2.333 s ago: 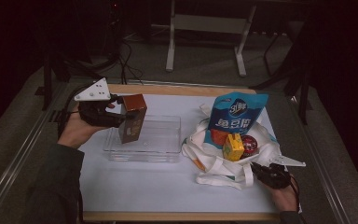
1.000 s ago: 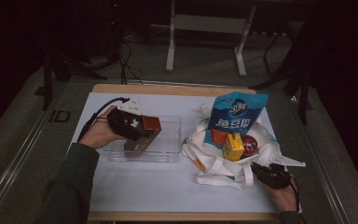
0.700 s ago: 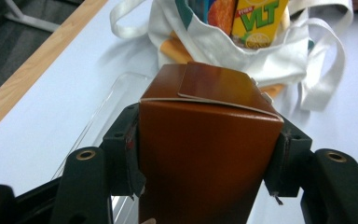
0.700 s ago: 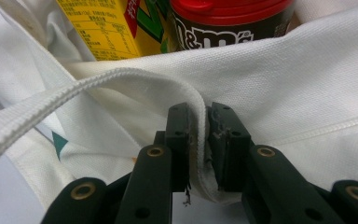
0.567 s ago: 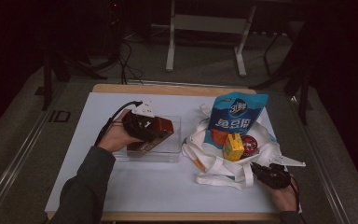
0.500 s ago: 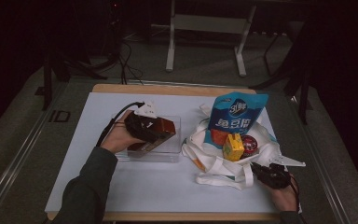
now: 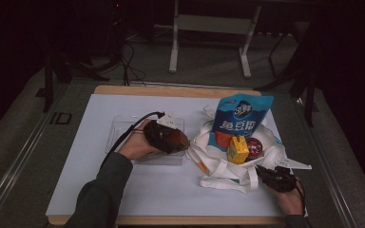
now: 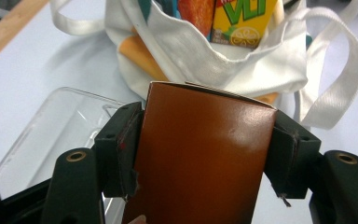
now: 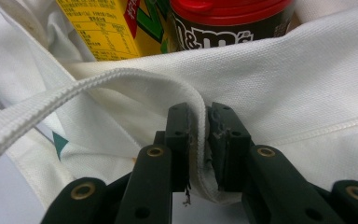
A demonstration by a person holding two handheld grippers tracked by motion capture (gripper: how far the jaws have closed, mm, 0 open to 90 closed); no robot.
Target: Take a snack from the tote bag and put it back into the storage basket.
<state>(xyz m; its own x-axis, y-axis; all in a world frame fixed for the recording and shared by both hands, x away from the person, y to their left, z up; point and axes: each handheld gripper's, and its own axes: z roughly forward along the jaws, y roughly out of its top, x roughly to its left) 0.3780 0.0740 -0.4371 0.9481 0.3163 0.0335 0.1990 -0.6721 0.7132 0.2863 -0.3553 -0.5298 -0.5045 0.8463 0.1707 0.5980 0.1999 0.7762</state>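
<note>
My left gripper [image 7: 170, 138] [image 8: 205, 140] holds a brown carton [image 7: 177, 137] [image 8: 200, 158] between its pads, over the right end of a clear plastic tray [image 7: 122, 127] [image 8: 60, 126]. Its jaws have just been opening, with the carton still between them and touching both pads. The carton's far end points at a white tote bag [image 7: 215, 162] [image 8: 205, 60]. In the bag stand a blue snack pouch [image 7: 240, 118], a yellow juice carton [image 7: 237, 150] [image 8: 244, 18] [image 9: 107, 28] and a red-lidded candy jar [image 7: 254, 147] [image 9: 228, 23]. My right gripper [image 7: 272, 174] [image 9: 199, 140] is shut on the bag's strap [image 9: 121, 81].
A white sheet [image 7: 76, 156] covers the wooden table [image 7: 171, 90]; bare sheet lies left of the tray and along the front edge. Beyond the table, on the dark floor, stand a metal frame [image 7: 209, 28] and cables.
The left hand has carried the brown carton rightward and down, from the tray's left side to its right end near the bag, and tipped it over. The right hand has kept still.
</note>
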